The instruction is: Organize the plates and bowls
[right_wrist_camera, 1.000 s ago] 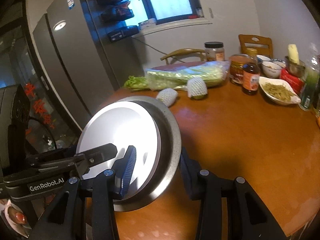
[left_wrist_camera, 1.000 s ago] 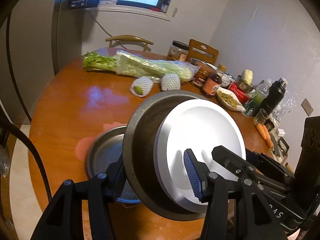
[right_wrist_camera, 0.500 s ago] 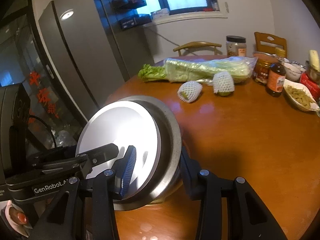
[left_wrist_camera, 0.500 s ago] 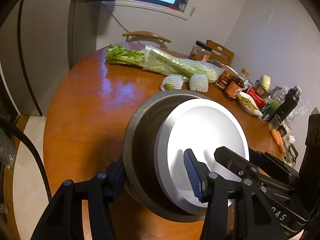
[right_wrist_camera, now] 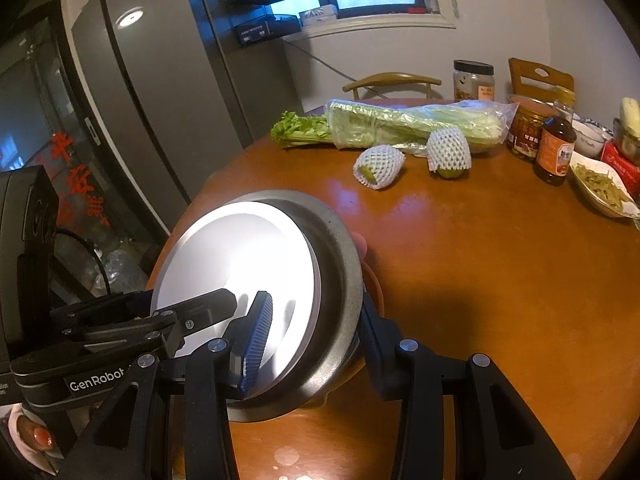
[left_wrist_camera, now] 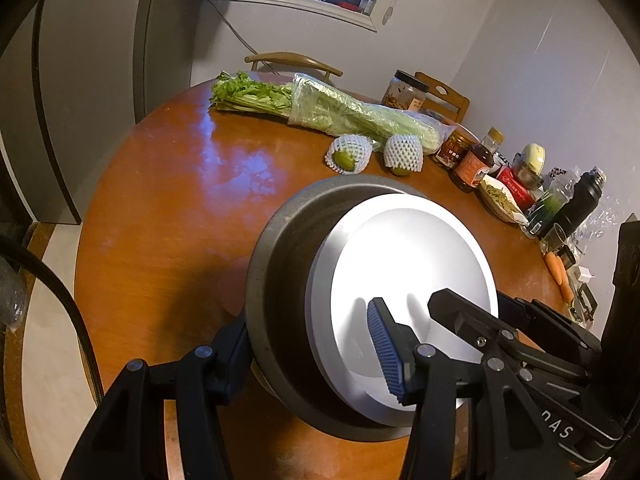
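Plates first: a dull grey metal pan-like plate [left_wrist_camera: 280,264] with a smaller bright white round plate [left_wrist_camera: 412,280] nested in it, both tipped up on edge and held between the two tools over the round orange-brown wooden worktop [left_wrist_camera: 168,216].

Left tool [left_wrist_camera: 316,340] is clamped on the stack's rim, one black finger behind the grey plate, the blue ribbed pad [left_wrist_camera: 386,354] pressed on the white face. Right tool [right_wrist_camera: 316,332] does the same from the other side, its blue pad [right_wrist_camera: 258,344] on the white plate and its other finger behind the grey rim. So both are gripping the pair, each tool showing in the other's camera.

Whether the lower edge touches the worktop, can't tell.

Well beyond the tools: two green fruits in white foam nets [right_wrist_camera: 412,160], and behind those a bagged bunch of celery [left_wrist_camera: 328,112]. Off to the right of them are a brown sauce bottle [right_wrist_camera: 554,152], jars, and a white dish of chopped greens [right_wrist_camera: 604,188]. A grey fridge [right_wrist_camera: 132,92] stands left of the right tool.
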`<state>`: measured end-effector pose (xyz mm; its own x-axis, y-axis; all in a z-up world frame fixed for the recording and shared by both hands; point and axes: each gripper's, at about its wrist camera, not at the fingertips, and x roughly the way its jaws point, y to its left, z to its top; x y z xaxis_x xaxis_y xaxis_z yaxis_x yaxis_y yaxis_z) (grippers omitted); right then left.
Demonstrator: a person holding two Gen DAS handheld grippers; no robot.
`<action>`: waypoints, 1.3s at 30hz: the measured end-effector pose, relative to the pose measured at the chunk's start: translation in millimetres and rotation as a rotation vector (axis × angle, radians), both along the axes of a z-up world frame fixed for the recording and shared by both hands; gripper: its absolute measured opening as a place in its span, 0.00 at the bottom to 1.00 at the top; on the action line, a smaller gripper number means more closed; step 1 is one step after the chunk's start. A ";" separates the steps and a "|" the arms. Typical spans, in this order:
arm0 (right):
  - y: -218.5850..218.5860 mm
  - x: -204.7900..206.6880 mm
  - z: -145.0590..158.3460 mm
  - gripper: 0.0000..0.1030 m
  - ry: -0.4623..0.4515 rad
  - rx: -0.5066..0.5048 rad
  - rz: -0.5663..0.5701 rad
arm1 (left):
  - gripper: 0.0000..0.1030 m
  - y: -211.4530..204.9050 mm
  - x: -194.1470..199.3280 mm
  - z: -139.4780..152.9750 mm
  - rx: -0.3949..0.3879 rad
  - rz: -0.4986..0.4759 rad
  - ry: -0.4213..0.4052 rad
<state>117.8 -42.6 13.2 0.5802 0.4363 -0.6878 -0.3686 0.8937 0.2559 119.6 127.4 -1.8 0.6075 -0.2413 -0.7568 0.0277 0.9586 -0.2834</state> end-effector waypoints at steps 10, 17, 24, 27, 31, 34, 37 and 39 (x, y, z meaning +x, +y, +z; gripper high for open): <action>1.2 1.8 -4.6 0.42 0.008 -0.011 0.000 | 0.52 -4.1 4.0 -4.1 0.024 0.000 0.001; 3.2 3.2 -6.3 0.42 -0.001 -0.026 0.001 | 0.51 -4.2 5.1 -6.1 0.037 0.004 0.003; 6.4 2.9 -6.5 0.42 -0.012 -0.045 0.004 | 0.51 -1.9 5.1 -10.0 0.034 0.007 0.006; 6.6 2.9 -7.1 0.42 -0.017 -0.050 0.005 | 0.52 -1.2 4.8 -10.7 0.028 0.007 0.004; 7.2 3.4 -8.2 0.43 -0.016 -0.053 0.004 | 0.53 -0.3 3.8 -11.2 0.027 0.007 -0.002; 7.1 3.9 -8.2 0.43 -0.013 -0.053 0.004 | 0.54 -0.6 2.5 -9.7 0.042 0.010 -0.006; 7.3 4.3 -8.3 0.43 -0.012 -0.056 0.003 | 0.54 -2.1 1.4 -8.5 0.057 0.012 -0.010; 7.1 4.0 -8.2 0.43 -0.011 -0.056 0.002 | 0.54 -1.8 0.8 -7.9 0.063 0.015 -0.011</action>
